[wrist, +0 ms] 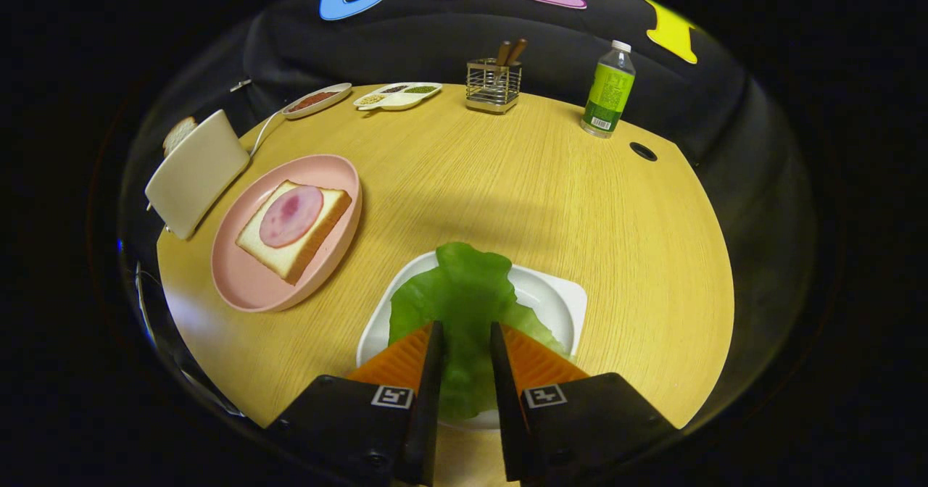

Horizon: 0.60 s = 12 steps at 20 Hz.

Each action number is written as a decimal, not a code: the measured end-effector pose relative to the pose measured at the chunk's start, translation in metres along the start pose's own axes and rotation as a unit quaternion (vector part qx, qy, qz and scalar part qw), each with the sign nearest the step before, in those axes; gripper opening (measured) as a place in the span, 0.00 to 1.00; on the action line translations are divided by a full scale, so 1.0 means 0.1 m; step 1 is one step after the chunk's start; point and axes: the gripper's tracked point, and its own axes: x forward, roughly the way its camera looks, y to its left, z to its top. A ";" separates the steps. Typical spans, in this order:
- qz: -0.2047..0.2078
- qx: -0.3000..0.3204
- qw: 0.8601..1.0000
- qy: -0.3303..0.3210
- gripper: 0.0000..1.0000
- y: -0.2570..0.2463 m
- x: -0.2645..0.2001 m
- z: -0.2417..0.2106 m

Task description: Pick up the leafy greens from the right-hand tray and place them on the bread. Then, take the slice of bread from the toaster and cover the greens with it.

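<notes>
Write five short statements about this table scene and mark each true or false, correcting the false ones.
1. The lettuce leaf lies on a white tray. True.
2. The gripper has lifted the lettuce clear of the tray. False: the leaf lies on the tray, between the fingers.
3. The bread on the pink plate carries a round slice of ham. True.
4. The green bottle lies on its side. False: it stands upright.
5. A slice of bread sticks out of the toaster. True.
</notes>
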 end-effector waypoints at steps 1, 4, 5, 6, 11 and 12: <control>-0.002 -0.001 1.000 0.000 0.41 -0.02 -0.01 0.00; 0.001 -0.001 1.000 -0.004 0.13 -0.02 0.01 0.01; 0.005 -0.004 1.000 -0.003 0.12 -0.01 0.00 0.00; 0.013 -0.003 1.000 0.001 0.07 0.00 -0.01 0.01; 0.016 0.015 1.000 0.002 0.07 0.01 -0.10 0.07; 0.013 0.016 1.000 -0.002 0.07 0.00 -0.14 0.11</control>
